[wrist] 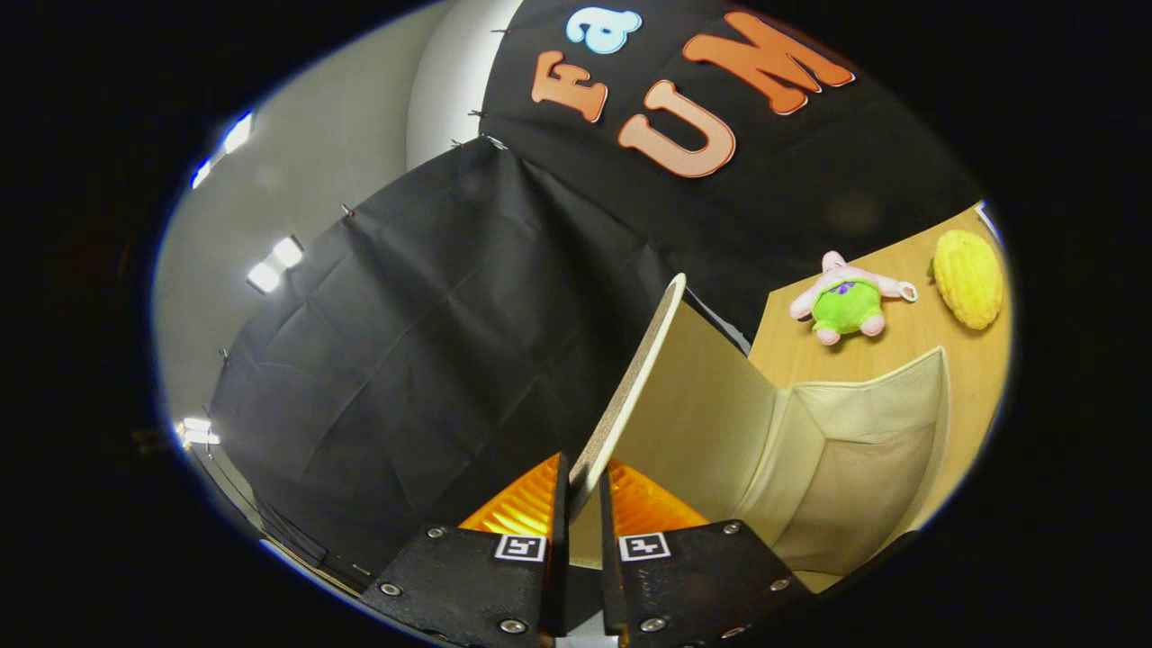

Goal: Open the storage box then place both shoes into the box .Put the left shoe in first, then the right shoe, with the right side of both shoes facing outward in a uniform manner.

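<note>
The storage box (846, 459) takes up the lower right of the frame, its cream fabric walls open toward the camera and its hollow interior lying to the right of the gripper (583, 486). It sits on a wooden table (909, 337).

The lid (630, 387) rises edge-on from between the fingers toward the centre of the frame, its long axis running from lower centre up and slightly right, its pale inner face turned right toward the box. It appears swung well up, so I judge the opening step nearly done.

The gripper, at bottom centre, is narrowed onto the lid's rim, one finger on each face, holding it.

In the upper right, well beyond the box, lie a pink and green plush toy (848, 299) and a yellow corn-shaped toy (968, 277).
</note>
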`<state>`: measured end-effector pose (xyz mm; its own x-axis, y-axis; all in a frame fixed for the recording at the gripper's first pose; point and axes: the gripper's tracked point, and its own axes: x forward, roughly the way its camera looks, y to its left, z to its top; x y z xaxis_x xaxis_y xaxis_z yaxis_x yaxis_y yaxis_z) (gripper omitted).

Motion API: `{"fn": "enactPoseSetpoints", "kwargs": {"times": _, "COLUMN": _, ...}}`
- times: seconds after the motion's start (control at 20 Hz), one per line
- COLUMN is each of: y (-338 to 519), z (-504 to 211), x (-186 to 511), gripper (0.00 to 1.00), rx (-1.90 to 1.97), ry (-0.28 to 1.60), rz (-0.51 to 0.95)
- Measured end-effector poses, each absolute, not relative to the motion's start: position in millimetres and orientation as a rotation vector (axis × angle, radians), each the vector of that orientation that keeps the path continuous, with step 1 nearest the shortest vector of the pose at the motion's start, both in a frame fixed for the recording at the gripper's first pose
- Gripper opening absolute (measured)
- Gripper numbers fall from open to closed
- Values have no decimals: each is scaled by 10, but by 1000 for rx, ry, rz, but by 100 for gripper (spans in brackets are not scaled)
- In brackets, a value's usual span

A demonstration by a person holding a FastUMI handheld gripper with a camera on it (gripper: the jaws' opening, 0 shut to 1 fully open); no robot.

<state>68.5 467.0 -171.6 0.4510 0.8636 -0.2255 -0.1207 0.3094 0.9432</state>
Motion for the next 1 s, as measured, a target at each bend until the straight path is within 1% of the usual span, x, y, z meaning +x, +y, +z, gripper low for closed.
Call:
{"fn": "enactPoseSetpoints", "kwargs": {"times": 0.15, "y": 5001, "z": -1820, "x": 687, "gripper": 23, "rx": 1005, "ry": 885, "rz": 791}}
{"fn": "enactPoseSetpoints", "kwargs": {"times": 0.2, "y": 5060, "z": -1878, "x": 667, "gripper": 31, "rx": 984, "ry": 896, "rz": 791}}
{"fn": "enactPoseSetpoints", "kwargs": {"times": 0.25, "y": 5127, "z": -1940, "x": 656, "gripper": 35, "rx": 963, "ry": 910, "rz": 793}}
{"fn": "enactPoseSetpoints", "kwargs": {"times": 0.3, "y": 5173, "z": -2009, "x": 613, "gripper": 46, "rx": 937, "ry": 927, "rz": 796}}
{"fn": "enactPoseSetpoints", "kwargs": {"times": 0.35, "y": 5203, "z": -2073, "x": 578, "gripper": 53, "rx": 912, "ry": 946, "rz": 803}}
{"fn": "enactPoseSetpoints", "kwargs": {"times": 0.4, "y": 5206, "z": -2101, "x": 546, "gripper": 66, "rx": 886, "ry": 957, "rz": 809}}
{"fn": "enactPoseSetpoints", "kwargs": {"times": 0.45, "y": 5150, "z": -2117, "x": 532, "gripper": 72, "rx": 865, "ry": 954, "rz": 805}}
{"fn": "enactPoseSetpoints", "kwargs": {"times": 0.5, "y": 5077, "z": -2126, "x": 548, "gripper": 83, "rx": 842, "ry": 940, "rz": 793}}
{"fn": "enactPoseSetpoints", "kwargs": {"times": 0.6, "y": 4839, "z": -2180, "x": 563, "gripper": 91, "rx": 784, "ry": 901, "rz": 753}}
{"fn": "enactPoseSetpoints", "kwargs": {"times": 0.7, "y": 4503, "z": -2283, "x": 583, "gripper": 96, "rx": 680, "ry": 868, "rz": 685}}
{"fn": "enactPoseSetpoints", "kwargs": {"times": 0.85, "y": 3903, "z": -2509, "x": 538, "gripper": 97, "rx": 526, "ry": 842, "rz": 578}}
{"fn": "enactPoseSetpoints", "kwargs": {"times": 1.0, "y": 3380, "z": -2763, "x": 381, "gripper": 98, "rx": 451, "ry": 883, "rz": 503}}
